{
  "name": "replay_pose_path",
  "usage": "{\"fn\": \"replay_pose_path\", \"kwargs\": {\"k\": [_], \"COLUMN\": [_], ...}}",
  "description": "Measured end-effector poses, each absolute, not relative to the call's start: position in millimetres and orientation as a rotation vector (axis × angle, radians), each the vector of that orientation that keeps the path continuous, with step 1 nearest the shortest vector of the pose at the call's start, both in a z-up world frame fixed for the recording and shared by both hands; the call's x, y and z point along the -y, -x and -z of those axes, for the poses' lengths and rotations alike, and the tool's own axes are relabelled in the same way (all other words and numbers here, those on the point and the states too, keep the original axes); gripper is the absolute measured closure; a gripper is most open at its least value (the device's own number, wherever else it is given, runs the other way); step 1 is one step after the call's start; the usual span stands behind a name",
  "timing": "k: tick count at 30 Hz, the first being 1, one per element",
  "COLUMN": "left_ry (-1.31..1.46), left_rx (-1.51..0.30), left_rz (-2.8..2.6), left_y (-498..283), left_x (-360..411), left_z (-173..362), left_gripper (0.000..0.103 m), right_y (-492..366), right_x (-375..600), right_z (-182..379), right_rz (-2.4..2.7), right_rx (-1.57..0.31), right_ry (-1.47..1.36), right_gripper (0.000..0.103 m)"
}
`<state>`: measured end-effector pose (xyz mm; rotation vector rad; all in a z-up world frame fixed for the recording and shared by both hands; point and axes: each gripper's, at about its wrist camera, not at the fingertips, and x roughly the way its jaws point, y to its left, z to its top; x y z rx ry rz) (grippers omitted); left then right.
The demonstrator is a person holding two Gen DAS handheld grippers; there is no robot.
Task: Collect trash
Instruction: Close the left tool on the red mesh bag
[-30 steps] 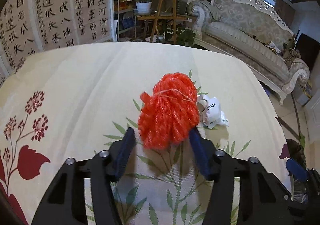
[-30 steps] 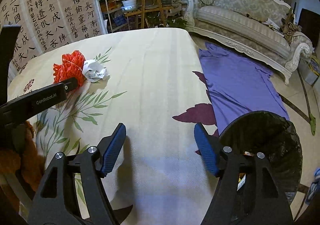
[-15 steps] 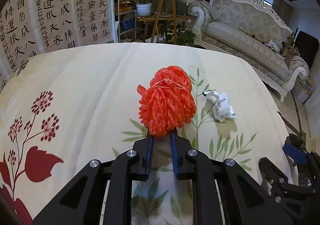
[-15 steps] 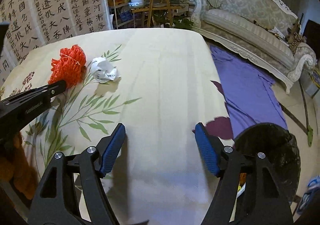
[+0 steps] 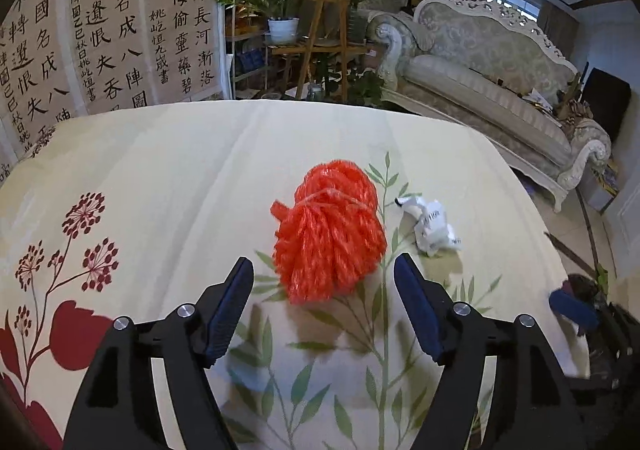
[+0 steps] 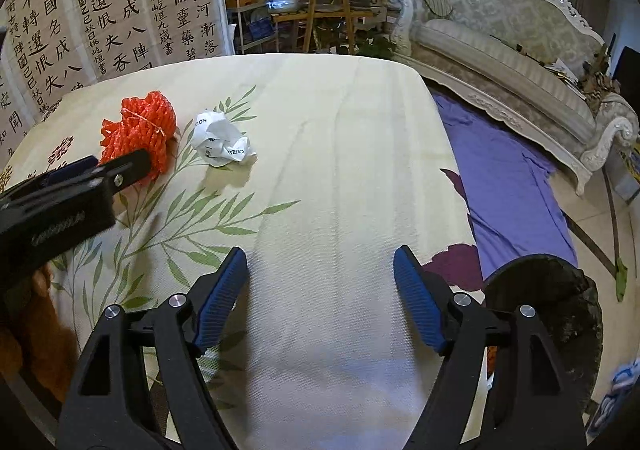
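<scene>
Behind the opening left gripper, orange net bundle, base perhaps hidden.

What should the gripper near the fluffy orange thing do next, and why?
Probably ease the left hand-held gripper forward a little so the orange mesh bundle sits fully between its fingers. Its jaws are opening, and only the bundle's near end lies between the pads, untouched. The bundle rests on the flowered tablecloth, beside a crumpled paper wad.
</scene>
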<state>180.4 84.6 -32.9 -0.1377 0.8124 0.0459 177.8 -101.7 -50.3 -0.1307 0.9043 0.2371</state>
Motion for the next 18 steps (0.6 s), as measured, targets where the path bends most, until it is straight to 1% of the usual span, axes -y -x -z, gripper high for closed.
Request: {"fn": "replay_pose_path", "kwargs": {"k": [2, 6, 7, 8, 9, 11, 13, 18], "left_ry": [0.136, 0.145, 0.147, 0.146, 0.14, 0.142, 0.129, 0.104], "left_rx": [-0.809, -0.842, -0.846, -0.851, -0.864, -0.86, -0.856, -0.85], "left_rz": [-0.06, -0.062, -0.061, -0.06, -0.058, -0.057, -0.058, -0.07], "left_y": [-187, -198, -198, -198, -198, -196, -193, -182], "left_x": [-86, -88, -89, -89, -88, -89, -90, -95], "left_z": [33, 37, 38, 39, 41, 41, 40, 38], "left_gripper": [0.029, 0.029, 0.033, 0.046, 0.05, 0.055, 0.057, 0.059], "right_y": [-178, -181, -179, -180, -180, -182, -184, -188], "right_x": [101, 101, 101, 101, 100, 98, 96, 89], "right_z": [51, 51, 51, 51, 52, 52, 52, 52], "right_rz": [-0.239, -0.239, -0.24, -0.239, -0.237, -0.233, -0.234, -0.247], "right_rx": [-0.905, -0.907, -0.906, -0.906, -0.906, -0.906, -0.907, -0.907], "right_ry": [0.131, 0.13, 0.13, 0.13, 0.13, 0.132, 0.133, 0.145], "right_gripper": [0.027, 0.026, 0.026, 0.025, 0.025, 0.025, 0.025, 0.025]}}
